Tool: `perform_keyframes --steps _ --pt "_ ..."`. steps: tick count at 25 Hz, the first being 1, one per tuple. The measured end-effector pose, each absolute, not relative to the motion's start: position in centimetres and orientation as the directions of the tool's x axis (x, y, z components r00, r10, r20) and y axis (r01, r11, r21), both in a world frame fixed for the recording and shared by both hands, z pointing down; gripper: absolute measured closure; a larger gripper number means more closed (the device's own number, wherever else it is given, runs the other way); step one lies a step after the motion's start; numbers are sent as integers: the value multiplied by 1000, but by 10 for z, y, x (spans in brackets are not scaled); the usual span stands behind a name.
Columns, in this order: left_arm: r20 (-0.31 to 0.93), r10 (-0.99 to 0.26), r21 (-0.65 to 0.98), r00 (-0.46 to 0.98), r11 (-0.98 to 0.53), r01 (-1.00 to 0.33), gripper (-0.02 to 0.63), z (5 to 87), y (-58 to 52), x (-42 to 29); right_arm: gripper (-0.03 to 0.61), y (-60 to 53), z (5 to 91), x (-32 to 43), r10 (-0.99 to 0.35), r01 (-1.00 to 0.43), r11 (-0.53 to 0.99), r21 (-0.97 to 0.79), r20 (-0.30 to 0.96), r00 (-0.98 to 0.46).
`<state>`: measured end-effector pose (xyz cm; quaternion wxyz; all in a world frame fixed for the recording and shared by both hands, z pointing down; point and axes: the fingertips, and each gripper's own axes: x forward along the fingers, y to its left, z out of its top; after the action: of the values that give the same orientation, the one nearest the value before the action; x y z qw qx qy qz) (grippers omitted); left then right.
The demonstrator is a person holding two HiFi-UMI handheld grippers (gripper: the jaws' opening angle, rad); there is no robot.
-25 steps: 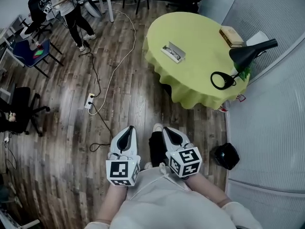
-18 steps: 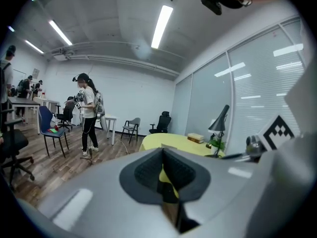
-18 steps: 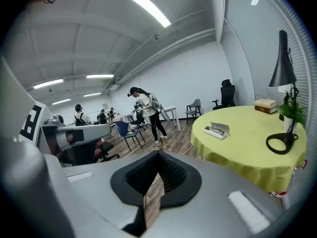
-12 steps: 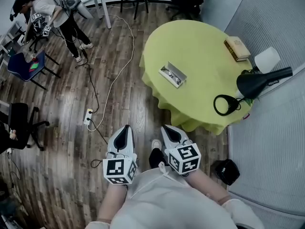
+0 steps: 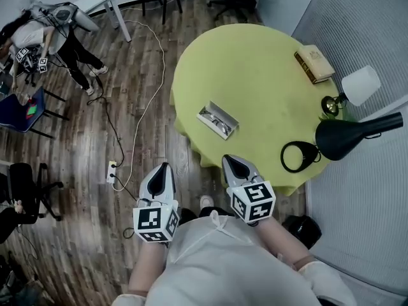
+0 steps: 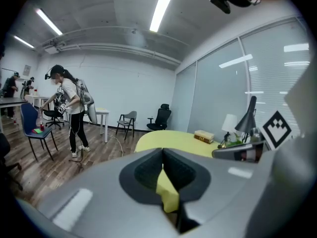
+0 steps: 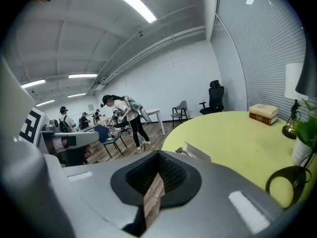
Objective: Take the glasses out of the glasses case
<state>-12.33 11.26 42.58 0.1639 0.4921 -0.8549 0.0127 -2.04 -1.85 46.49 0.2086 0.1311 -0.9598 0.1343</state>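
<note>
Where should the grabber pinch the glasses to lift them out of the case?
Probably the bridge in the middle of the glasses, coming straight down from above. The case lies open and flat on the table, and its walls block the sides, so only the top is free. The finer details are too small to be sure of.

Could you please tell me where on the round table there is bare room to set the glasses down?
The widest bare cloth is the middle of the table, between the glasses case and the book, and on towards the far edge. The right rim is crowded: black desk lamp, white lamp and book.
</note>
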Motion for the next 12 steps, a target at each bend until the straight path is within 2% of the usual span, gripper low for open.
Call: perform_keyframes --steps 7,12 --pt "315 -868 140 -383 442 -886 607 442 43 -162 579 -76 493 -34 -264 -399 893 -207 477 -839" --pt "337 -902 136 -270 330 -934 607 450 -16 -192 579 -120 492 -48 -372 -510 835 -206 473 -799"
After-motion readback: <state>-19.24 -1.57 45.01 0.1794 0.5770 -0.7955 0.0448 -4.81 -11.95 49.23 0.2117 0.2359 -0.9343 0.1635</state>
